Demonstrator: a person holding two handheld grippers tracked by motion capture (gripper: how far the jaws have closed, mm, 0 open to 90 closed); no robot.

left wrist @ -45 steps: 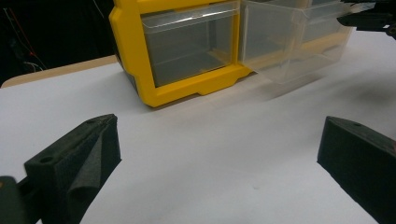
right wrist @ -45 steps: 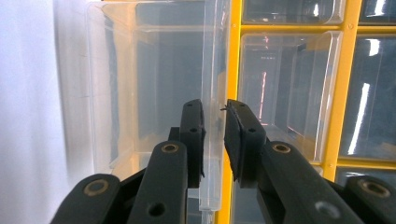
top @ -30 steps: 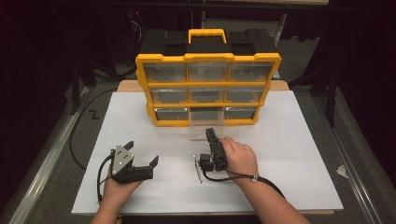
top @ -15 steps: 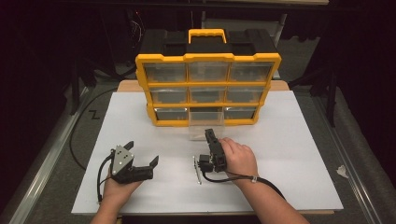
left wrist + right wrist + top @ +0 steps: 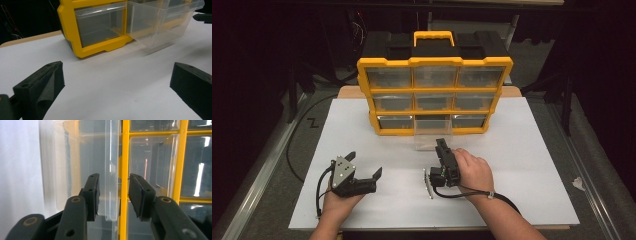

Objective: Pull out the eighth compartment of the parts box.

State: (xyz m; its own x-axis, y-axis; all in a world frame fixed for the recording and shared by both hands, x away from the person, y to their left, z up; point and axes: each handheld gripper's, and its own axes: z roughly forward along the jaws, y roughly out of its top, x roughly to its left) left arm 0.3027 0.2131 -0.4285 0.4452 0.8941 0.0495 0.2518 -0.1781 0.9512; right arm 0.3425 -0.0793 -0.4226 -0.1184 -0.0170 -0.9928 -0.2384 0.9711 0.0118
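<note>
High view: a yellow-framed plastic organiser cabinet (image 5: 434, 95) with three rows of three clear drawers and a yellow carry handle on top, upright at the far middle of the white-topped bench (image 5: 532, 165), drawer fronts toward the person. Bottom-middle clear plastic drawer (image 5: 432, 135) drawn partway out of its slot toward the near edge, long axis running front to back, far end in the frame. Right hand-held gripper (image 5: 441, 144) just in front of that drawer, pointed away from the person at the drawer's front, turned on its side in the right hand (image 5: 472, 170), cable trailing back past the wrist. Left hand-held gripper (image 5: 363, 165) well apart at the near left, low over bare bench in the left hand (image 5: 339, 202), jaws spread wide, gripping nothing. Dark floor and black cables to the left of the bench; a small crumpled pale scrap (image 5: 578, 183) on the floor at right.

Left gripper view: two black foam-padded jaws far apart at the lower corners, white bench between. Beyond, the cabinet's lower corner with a shut clear drawer, and beside it the pulled-out drawer jutting forward, empty, clear of the bench surface.

Right gripper view: picture rolled sideways, yellow frame bars running vertically. Jaws parted narrowly on either side of the clear drawer's front lip, neither pad plainly touching it.
</note>
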